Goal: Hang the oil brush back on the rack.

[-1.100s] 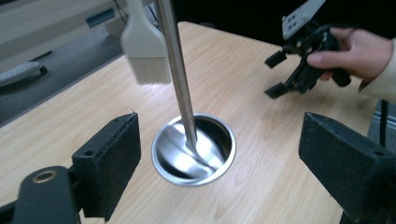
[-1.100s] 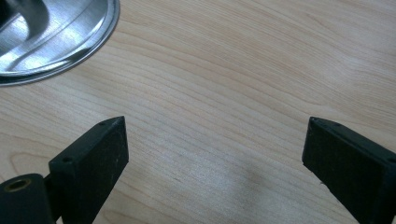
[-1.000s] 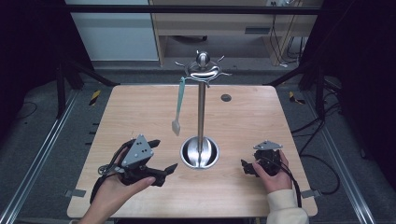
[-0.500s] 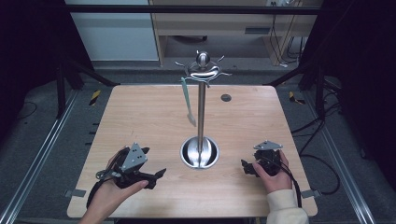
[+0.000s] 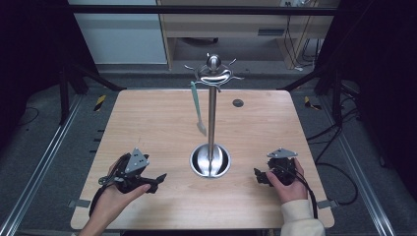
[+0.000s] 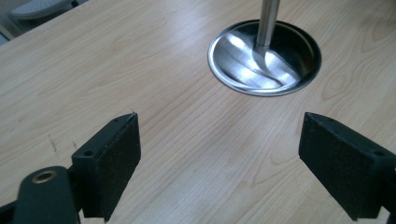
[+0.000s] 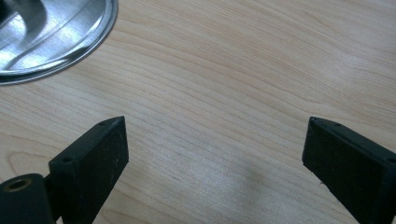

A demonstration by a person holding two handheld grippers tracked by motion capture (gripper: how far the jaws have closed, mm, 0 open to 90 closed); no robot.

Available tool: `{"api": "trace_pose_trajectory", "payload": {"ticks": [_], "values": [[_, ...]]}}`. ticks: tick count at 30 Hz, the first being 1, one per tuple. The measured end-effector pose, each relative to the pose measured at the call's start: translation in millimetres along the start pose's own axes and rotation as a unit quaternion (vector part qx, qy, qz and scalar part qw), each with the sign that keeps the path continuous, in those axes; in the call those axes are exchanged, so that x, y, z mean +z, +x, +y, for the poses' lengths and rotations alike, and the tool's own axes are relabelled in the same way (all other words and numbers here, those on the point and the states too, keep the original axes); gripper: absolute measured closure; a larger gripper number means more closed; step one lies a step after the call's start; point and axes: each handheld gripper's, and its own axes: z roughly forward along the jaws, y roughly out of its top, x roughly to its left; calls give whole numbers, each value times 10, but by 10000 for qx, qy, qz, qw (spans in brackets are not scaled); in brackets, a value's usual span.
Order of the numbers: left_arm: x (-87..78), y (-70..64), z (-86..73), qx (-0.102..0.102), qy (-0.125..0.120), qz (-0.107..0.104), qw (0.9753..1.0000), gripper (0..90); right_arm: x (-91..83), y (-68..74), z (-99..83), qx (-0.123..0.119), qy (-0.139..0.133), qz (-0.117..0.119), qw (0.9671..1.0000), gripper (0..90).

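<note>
I rest my left gripper at lower left and my right gripper at lower right, jaws wide apart and empty, flanking the steel stand at centre frame, a pale green spatula hanging from its hook.

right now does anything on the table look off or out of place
Nothing looks spilled or damaged. The metal utensil stand is upright mid-table. The one green utensil hanging from its top hook tilts slightly, its lower end angled toward the pole. Both grippers sit near the table's front edge, jaws open and empty.
</note>
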Motion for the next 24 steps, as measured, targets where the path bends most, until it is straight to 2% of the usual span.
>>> {"api": "trace_pose_trajectory", "payload": {"ticks": [11,24], "values": [[105,248,-194,-254,164,280,9991,127,3,1,-2,-19,7,-9,10000,77],[223,484,-300,-542,123,596,9967,134,8,5,-2,-18,2,1,10000,77]]}}
